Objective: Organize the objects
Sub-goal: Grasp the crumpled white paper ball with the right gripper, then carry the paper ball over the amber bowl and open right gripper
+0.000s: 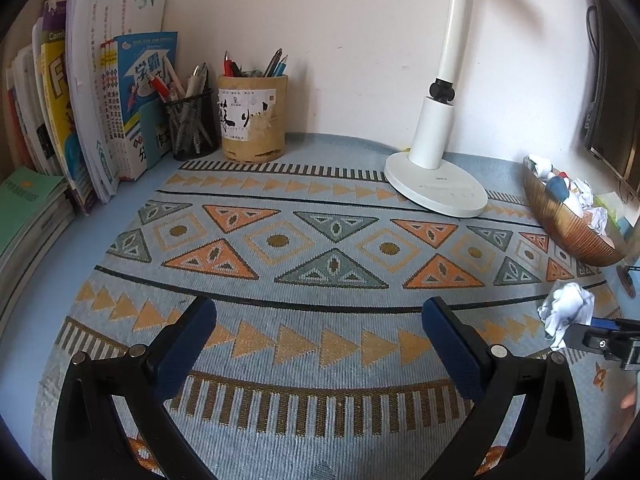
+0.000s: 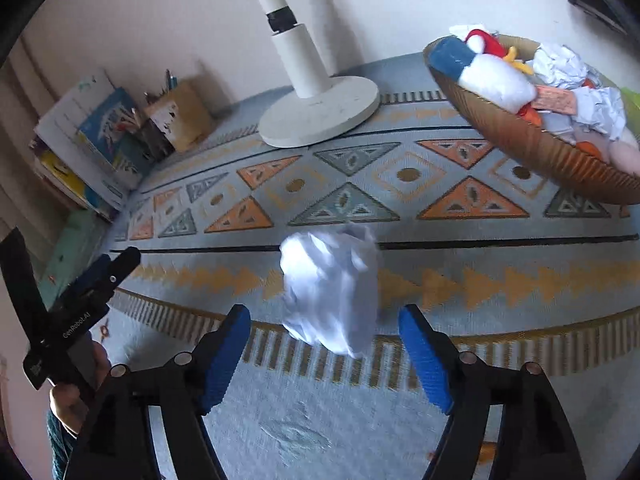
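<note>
Your left wrist view looks low across the patterned mat [image 1: 320, 240] toward the wall, facing the pen holders [image 1: 252, 118] and books [image 1: 100, 100] squarely. Your right wrist view sits further right, close above the mat [image 2: 400, 220], angled leftward. Both views share the lamp base [image 1: 436, 188] [image 2: 320, 110], the bowl [image 1: 568, 228] [image 2: 540, 148] and the crumpled paper [image 1: 566, 312] [image 2: 332, 288].

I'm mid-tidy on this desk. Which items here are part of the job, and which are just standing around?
In play:
- crumpled paper ball, lying loose on the patterned cloth
- woven basket, already holding paper balls and a plush toy
- right gripper, open around the ball
- left gripper, open and holding nothing

Just standing there:
- desk lamp
- pen holders
- books
</note>
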{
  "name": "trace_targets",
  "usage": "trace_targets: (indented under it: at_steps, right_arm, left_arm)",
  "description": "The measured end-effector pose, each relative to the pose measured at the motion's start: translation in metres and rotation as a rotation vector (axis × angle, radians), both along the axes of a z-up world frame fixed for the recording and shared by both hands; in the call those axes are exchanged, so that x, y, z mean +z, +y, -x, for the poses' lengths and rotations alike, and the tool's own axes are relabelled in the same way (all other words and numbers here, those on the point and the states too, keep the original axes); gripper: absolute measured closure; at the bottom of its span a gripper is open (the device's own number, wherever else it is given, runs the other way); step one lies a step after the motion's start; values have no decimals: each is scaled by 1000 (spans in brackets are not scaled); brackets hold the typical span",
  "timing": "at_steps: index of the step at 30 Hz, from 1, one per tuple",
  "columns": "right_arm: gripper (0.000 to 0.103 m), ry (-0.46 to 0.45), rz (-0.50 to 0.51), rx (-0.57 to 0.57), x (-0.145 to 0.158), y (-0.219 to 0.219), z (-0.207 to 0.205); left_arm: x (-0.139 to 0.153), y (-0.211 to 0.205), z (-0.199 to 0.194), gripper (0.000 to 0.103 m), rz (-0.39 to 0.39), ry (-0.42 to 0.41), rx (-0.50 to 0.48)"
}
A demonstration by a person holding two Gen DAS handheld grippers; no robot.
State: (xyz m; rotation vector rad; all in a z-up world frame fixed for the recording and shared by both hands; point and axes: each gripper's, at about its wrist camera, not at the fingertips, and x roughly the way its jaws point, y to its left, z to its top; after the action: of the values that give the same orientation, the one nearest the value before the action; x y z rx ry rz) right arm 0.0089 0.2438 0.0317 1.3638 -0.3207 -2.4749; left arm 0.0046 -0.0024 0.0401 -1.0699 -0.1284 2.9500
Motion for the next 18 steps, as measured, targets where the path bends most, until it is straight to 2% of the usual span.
trace_targets:
  at_steps: [3,4,6,9,11,13,15,18]
  right_arm:
    - [29,-20,43,-39,-6,-3,12]
    - [41,-27,21,-63,-8,-5,16]
    - [58,-11,-5,-66,-5,-7,12]
    - [58,25,-10,-54,1,-6,-7]
    - [58,60,-20,-48,11,7,-28]
    - [58,113,-67,-59,26,28,-48]
    - [58,176,-145,-85,45,52,-63]
    - [58,246,-209,-160,77,92,-67]
  left_arm:
    - [0,0,1,1,1,-2,-4]
    - [0,-1,1,1,0,-3,-4]
    - [-1,0,1,1,4,-8,5]
    - [-3,2,3,1,24,-26,8]
    - [-3,9,2,1,65,-38,-12]
    - [0,22,-3,1,77,-33,-128]
    - [9,34,-5,1,39,-43,-203]
    - [44,58,4,1,-112,-11,-265]
